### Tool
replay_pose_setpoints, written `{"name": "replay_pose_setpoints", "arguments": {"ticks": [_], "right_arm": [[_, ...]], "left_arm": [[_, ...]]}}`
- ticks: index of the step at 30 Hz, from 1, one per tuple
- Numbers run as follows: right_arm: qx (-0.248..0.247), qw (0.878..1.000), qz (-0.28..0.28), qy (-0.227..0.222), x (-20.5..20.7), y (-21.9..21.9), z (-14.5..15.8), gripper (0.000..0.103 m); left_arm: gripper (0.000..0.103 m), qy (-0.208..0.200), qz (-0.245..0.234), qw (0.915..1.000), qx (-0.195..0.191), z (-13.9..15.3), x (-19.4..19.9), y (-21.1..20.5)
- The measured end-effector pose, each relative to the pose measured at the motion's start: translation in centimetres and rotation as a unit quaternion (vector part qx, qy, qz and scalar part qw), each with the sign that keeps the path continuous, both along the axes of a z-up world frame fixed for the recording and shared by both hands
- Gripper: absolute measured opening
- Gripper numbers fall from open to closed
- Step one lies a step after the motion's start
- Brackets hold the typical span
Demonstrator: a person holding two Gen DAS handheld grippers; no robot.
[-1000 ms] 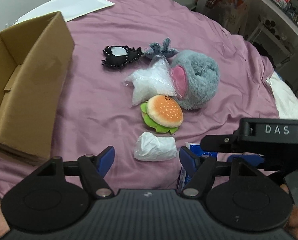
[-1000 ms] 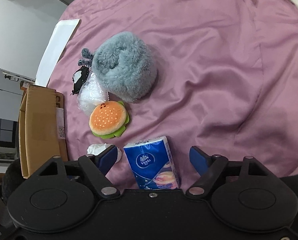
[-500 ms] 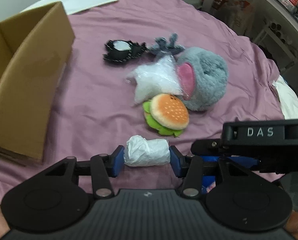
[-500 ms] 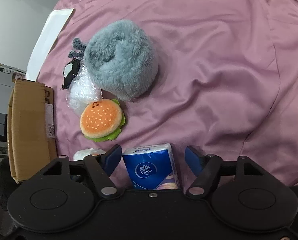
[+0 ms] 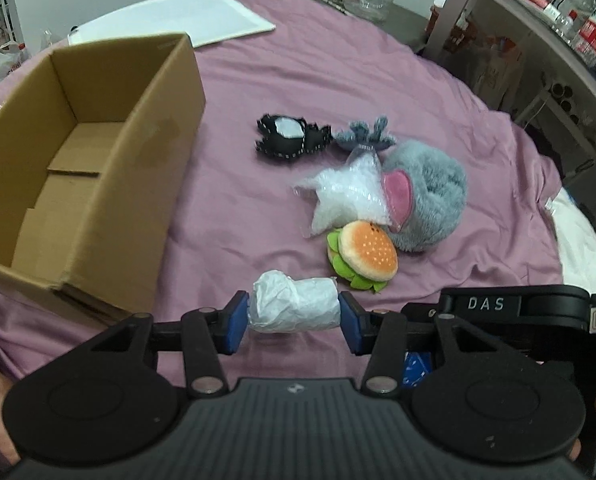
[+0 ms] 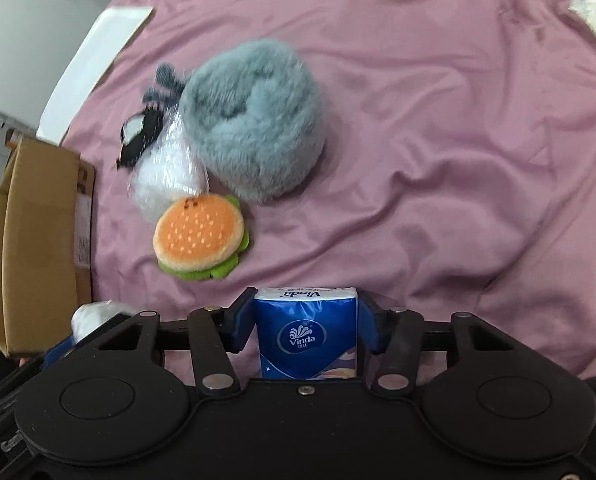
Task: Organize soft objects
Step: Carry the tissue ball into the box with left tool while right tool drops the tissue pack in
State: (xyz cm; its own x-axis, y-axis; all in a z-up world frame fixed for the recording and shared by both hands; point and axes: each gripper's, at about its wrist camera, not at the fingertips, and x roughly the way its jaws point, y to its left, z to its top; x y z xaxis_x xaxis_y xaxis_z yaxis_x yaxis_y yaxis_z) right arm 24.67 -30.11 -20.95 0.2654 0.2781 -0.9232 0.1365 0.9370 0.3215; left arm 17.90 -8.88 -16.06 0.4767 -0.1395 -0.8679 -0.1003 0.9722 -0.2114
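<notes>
My left gripper (image 5: pixel 294 322) is shut on a white crumpled plastic-wrapped bundle (image 5: pixel 294 307), lifted above the purple sheet. My right gripper (image 6: pixel 305 322) is shut on a blue Vinda tissue pack (image 6: pixel 306 330). On the sheet beyond lie a burger plush (image 5: pixel 363 254) (image 6: pixel 200 237), a clear-wrapped white star cushion (image 5: pixel 345 196) (image 6: pixel 166 176), a grey fluffy plush (image 5: pixel 427 196) (image 6: pixel 254 120), a black-and-white plush (image 5: pixel 292 140) (image 6: pixel 138 136) and a small grey plush (image 5: pixel 363 134). An open cardboard box (image 5: pixel 74 168) (image 6: pixel 42 240) stands at the left, nothing showing inside it.
A white flat board (image 5: pixel 178 16) (image 6: pixel 94 68) lies at the bed's far side. Shelves and a desk with bottles and jars (image 5: pixel 557 20) stand to the right of the bed. A white cloth (image 5: pixel 585 248) lies at the right edge. The person's hands hold both tools.
Both grippers went from open to shut: the left around the white bundle, the right around the tissue pack. Both have since risen slightly with their loads.
</notes>
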Motion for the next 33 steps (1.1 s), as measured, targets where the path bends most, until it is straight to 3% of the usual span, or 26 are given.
{"name": "replay_pose_setpoints", "arguments": {"ticks": [4, 16, 29, 33], "right_arm": [[-0.01, 0.999, -0.014, -0.036, -1.0, -0.3, 1.9, 0.051], [-0.023, 0.996, -0.04, -0.082, -3.0, 0.4, 6.2, 0.051], [-0.038, 0.988, -0.048, -0.139, -3.4, 3.1, 10.6, 0.051], [-0.044, 0.985, -0.052, -0.158, -3.5, 3.9, 11.3, 0.051]], "left_arm": [[0.047, -0.012, 0.002, 0.9999, -0.002, 1.3, -0.3, 0.7], [0.047, -0.06, -0.008, 0.9982, -0.002, 5.8, -0.2, 3.7], [0.048, -0.098, -0.024, 0.9948, 0.012, 9.0, 1.9, 7.7], [0.048, -0.111, -0.021, 0.9936, -0.001, 9.1, 2.3, 9.3]]}}
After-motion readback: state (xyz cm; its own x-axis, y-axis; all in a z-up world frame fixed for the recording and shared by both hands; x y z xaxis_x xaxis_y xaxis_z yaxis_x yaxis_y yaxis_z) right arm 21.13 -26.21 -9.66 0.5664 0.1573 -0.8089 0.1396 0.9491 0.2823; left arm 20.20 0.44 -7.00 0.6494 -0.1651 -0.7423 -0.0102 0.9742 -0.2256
